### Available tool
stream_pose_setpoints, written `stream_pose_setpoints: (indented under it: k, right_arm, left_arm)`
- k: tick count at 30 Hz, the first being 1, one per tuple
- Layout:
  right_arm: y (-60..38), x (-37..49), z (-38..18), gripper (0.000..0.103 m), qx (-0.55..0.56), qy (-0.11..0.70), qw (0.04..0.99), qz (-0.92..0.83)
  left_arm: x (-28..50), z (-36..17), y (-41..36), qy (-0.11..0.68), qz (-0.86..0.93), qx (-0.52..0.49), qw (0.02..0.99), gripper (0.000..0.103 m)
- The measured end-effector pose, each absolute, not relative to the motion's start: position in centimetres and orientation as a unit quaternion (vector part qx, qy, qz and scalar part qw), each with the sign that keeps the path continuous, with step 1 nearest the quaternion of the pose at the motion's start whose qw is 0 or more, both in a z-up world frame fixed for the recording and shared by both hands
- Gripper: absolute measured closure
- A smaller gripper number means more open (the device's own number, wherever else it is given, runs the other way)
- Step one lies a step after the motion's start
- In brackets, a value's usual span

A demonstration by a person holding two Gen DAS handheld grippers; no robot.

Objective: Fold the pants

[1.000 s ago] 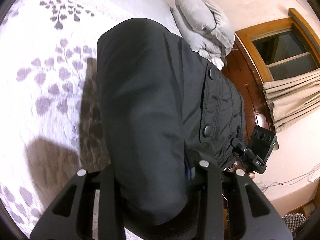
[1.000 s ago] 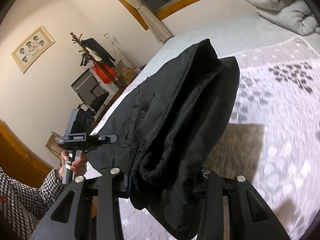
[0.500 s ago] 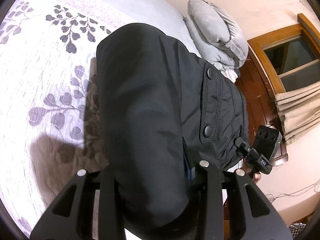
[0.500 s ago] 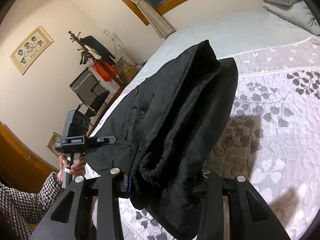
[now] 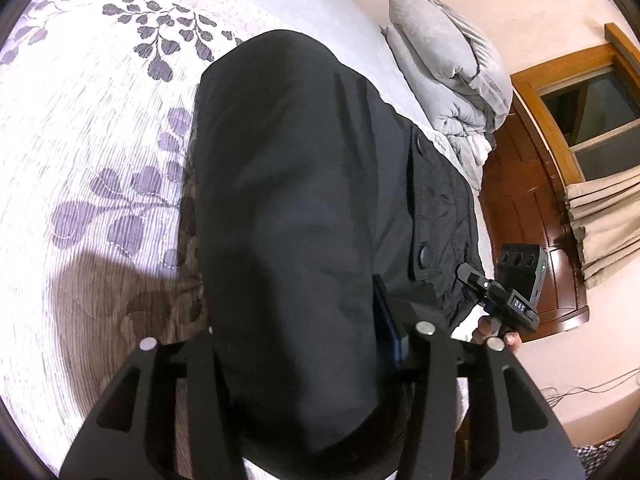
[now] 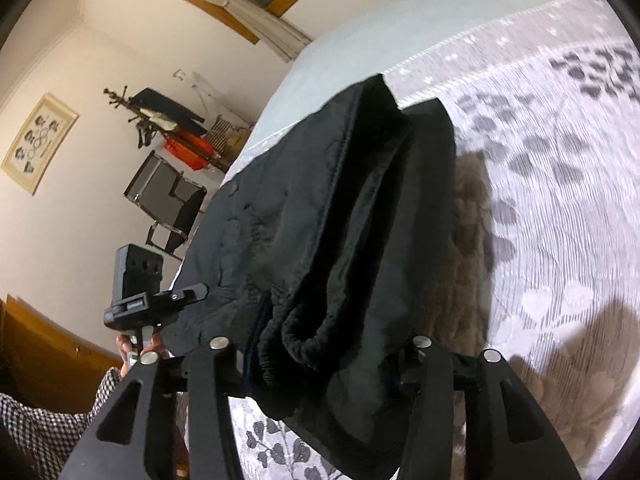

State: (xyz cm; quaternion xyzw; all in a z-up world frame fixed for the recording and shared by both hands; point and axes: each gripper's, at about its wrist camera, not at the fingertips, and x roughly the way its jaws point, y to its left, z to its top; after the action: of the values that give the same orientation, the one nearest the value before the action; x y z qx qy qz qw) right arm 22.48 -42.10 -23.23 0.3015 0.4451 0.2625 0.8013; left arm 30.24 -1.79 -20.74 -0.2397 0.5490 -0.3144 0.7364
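Between both grippers' fingers (image 5: 200, 364), black pants (image 5: 288, 208) hang above the bedspread (image 5: 92, 152).

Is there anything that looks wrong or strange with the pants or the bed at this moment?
Nothing stands out. The black pants hang in a thick bundle above the leaf-patterned bedspread, held by the left tool and the right tool. No spill or damage is visible.

Black pants (image 5: 288, 208) hide the left hand-held gripper (image 5: 304, 344) fingertips; the bedspread (image 6: 560, 184) pattern toward the bed's far edge is blurred.
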Motion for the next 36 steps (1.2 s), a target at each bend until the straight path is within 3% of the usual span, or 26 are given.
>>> stream_pose_setpoints:
  k: [18, 22, 36]
  right_arm:
    - [-43.8, 21.8, -25.7, 0.042, 0.384, 0.406, 0.787, 0.26]
    - [-44.1, 21.4, -25.5, 0.037, 0.387, 0.404, 0.788, 0.258]
    - [-46.0, 17.4, -25.6, 0.036, 0.403, 0.385, 0.798, 0.229]
  left_arm:
    - [29.9, -21.6, -2.4, 0.531, -0.311, -0.221, 0.757, 0.033]
    - [29.2, -20.9, -2.2, 0.522, -0.302, -0.194, 0.774, 0.033]
    - [25.7, -19.9, 0.8, 0.505, -0.254, -0.197, 0.801, 0.014]
